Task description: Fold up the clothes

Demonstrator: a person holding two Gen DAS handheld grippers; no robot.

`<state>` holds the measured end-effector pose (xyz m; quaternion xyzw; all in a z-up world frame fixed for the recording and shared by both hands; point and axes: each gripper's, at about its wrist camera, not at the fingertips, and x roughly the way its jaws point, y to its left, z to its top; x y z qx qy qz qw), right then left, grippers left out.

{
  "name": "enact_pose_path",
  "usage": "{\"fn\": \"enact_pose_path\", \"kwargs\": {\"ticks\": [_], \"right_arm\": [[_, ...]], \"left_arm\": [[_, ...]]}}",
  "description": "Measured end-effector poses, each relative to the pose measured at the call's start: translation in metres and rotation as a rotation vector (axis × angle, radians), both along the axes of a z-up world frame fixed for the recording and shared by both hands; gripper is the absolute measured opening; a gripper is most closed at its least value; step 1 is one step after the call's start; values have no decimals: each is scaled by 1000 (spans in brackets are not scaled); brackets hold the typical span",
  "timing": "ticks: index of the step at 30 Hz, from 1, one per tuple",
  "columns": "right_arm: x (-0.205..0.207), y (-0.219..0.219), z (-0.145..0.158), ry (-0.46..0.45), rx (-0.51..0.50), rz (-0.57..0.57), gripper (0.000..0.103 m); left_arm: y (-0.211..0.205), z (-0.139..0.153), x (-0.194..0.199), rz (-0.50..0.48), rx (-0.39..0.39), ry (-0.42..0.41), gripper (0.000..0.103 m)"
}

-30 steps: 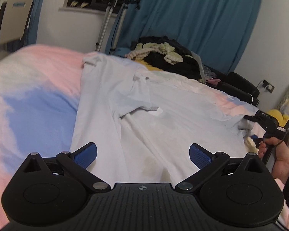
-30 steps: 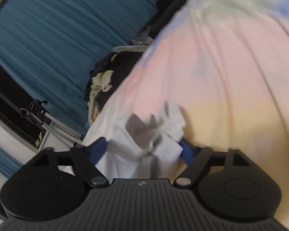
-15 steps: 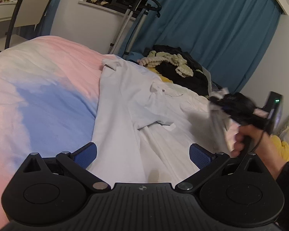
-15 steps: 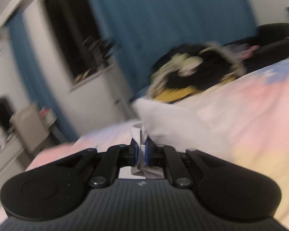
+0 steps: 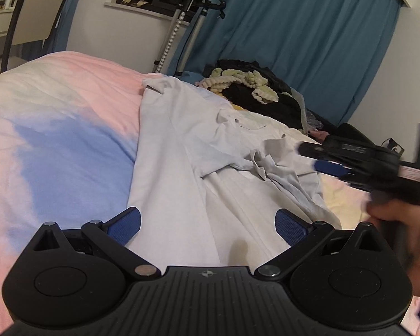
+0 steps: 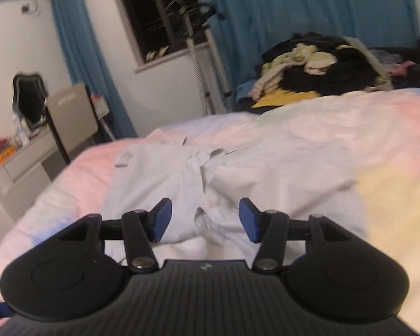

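A pale blue-white T-shirt (image 5: 182, 151) lies spread on the bed, with its right sleeve (image 5: 271, 165) folded in over the body and crumpled. My left gripper (image 5: 207, 224) is open and empty, just above the shirt's hem. My right gripper (image 6: 204, 218) is open and empty, just above the folded-in sleeve (image 6: 201, 165); it also shows blurred in the left wrist view (image 5: 330, 165), to the right of the sleeve. The shirt shows in the right wrist view (image 6: 238, 187).
The bed has a pink, blue and yellow cover (image 5: 56, 140). A pile of dark and yellow clothes (image 5: 254, 89) lies at the far edge. A garment steamer stand (image 5: 182, 28), a chair (image 5: 33, 25), a desk (image 6: 16, 162) and blue curtains (image 5: 308, 36) stand beyond.
My right gripper carried the sleeve from the bed's right side in over the shirt, then opened and let it go. My left gripper stayed open and shifted slightly.
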<state>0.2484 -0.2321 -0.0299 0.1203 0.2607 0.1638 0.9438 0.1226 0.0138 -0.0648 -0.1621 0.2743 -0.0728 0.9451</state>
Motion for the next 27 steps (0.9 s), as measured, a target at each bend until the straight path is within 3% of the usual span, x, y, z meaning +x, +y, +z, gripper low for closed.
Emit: {"fn": "enact_pose_path", "kwargs": {"ticks": [3, 6, 8, 10, 14, 19, 23, 27], "right_arm": [[-41, -19, 18, 48, -74, -80, 51], [-88, -43, 27, 39, -19, -119, 45], [-107, -50, 17, 9, -66, -135, 38], [-125, -55, 6, -21, -118, -151, 19], [-114, -69, -25, 83, -48, -160, 17], [-91, -59, -49, 96, -64, -168, 16], [-82, -57, -81, 202, -65, -184, 16], [-82, -63, -84, 215, -10, -204, 16]], "left_arm": [[-8, 0, -6, -25, 28, -16, 102], [-17, -1, -11, -49, 57, -32, 102], [-22, -1, -15, -66, 76, -43, 102], [-28, -2, -19, -82, 95, -54, 102], [-39, 3, -31, -92, 112, -82, 102], [-57, 14, -28, -136, 193, -130, 102], [-85, 34, 17, -199, 249, -131, 96], [-128, 53, 77, -288, 347, -162, 94]]}}
